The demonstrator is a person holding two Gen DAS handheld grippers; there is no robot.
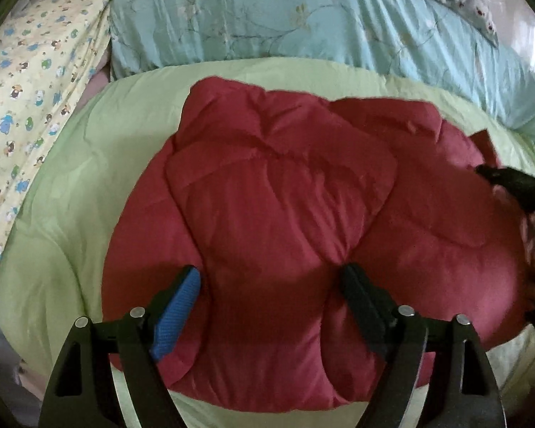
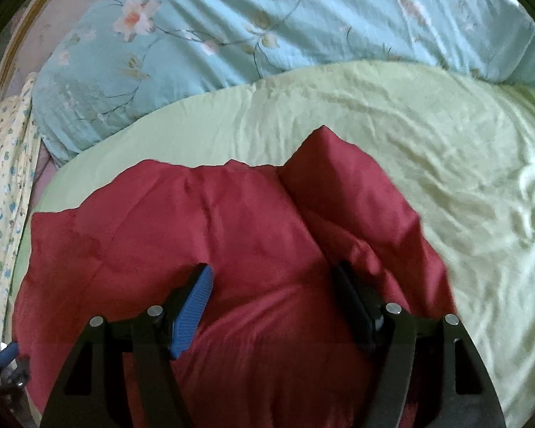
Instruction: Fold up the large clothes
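A big dark red padded jacket point(image 1: 285, 221) lies bundled on the light green bed sheet point(image 1: 71, 185). My left gripper point(image 1: 271, 278) is open, its fingers spread wide just above the jacket's near part, with nothing held. The same red jacket point(image 2: 196, 235) fills the lower left of the right wrist view, one sleeve or corner pointing up and away. My right gripper point(image 2: 273, 278) is open over the jacket's right part and holds nothing. The right gripper's dark body point(image 1: 517, 185) shows at the right edge of the left wrist view.
A rolled teal floral quilt point(image 1: 303, 25) lies along the far side of the bed, also in the right wrist view point(image 2: 267, 25). A yellow cartoon-print cloth point(image 1: 28, 114) lies at the left. Wrinkled green sheet point(image 2: 428, 164) spreads to the right of the jacket.
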